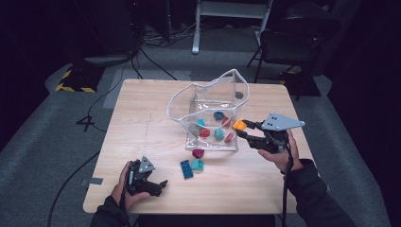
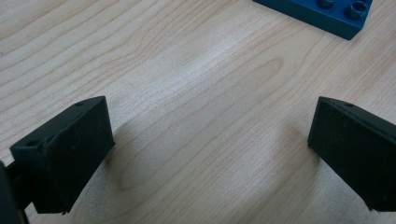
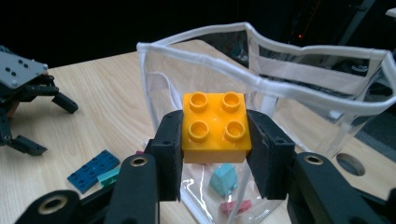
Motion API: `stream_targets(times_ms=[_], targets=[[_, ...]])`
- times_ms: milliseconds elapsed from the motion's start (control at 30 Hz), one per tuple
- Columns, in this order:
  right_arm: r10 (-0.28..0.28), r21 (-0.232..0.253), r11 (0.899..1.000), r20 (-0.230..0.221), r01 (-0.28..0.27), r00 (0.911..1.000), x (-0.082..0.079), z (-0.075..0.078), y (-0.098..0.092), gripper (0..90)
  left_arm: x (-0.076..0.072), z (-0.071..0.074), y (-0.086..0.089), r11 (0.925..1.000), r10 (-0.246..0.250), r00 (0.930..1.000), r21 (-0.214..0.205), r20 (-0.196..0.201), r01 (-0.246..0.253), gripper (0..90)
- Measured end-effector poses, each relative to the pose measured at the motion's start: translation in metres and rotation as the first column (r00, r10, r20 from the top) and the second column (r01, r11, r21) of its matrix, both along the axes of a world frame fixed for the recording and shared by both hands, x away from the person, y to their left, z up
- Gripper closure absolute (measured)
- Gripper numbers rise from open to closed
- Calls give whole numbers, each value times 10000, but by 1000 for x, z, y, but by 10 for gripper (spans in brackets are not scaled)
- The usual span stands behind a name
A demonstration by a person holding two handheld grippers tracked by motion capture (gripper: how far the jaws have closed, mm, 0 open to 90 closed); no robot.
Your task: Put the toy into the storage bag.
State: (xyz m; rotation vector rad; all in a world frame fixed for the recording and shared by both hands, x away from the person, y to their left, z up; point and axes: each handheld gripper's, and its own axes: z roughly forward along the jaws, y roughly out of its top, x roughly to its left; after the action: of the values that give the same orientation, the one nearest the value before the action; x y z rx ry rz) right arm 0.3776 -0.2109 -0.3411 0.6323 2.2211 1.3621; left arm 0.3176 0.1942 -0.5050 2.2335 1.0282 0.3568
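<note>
Right gripper (image 3: pixel 215 154), jaws clamped on square orange four-stud plastic brick (image 3: pixel 215 126) just outside floppy clear plastic pouch (image 1: pixel 198 101); risk: brick catching its sagging white rim, dropping outside.

A wooden table (image 1: pixel 142 118) sits evenly lit from above while the room beyond falls into near-black. Soft shadows pool under the black pads (image 2: pixel 70 149) in the left gripper view; the clear bag (image 3: pixel 261 84) catches faint glare, its far side perhaps slightly soft.
</note>
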Motion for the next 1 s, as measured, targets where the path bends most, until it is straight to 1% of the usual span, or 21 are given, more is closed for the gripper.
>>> stream_targets(times_ms=[300, 500, 633, 767, 1000], targets=[[-114, 201, 9997, 360, 107, 9993, 1, 27, 2, 592, 0, 0, 0, 10000, -2, 10000, -3, -3, 2, 2], [-161, 370, 9992, 455, 145, 9988, 3, 39, 4, 591, 0, 0, 0, 10000, -3, 10000, -7, -4, 3, 2], [-270, 399, 9989, 541, 248, 9982, 6, 44, 6, 592, 0, 0, 0, 10000, 5, 10000, -5, -4, -5, 2], [-315, 440, 9986, 523, 292, 9981, 11, 47, 9, 592, 0, 0, 0, 10000, 8, 10000, -13, -8, -8, 2], [-553, 303, 9981, 442, 540, 9975, 27, 51, 16, 592, 0, 0, 0, 10000, 8, 10000, -14, -7, -8, 2]])
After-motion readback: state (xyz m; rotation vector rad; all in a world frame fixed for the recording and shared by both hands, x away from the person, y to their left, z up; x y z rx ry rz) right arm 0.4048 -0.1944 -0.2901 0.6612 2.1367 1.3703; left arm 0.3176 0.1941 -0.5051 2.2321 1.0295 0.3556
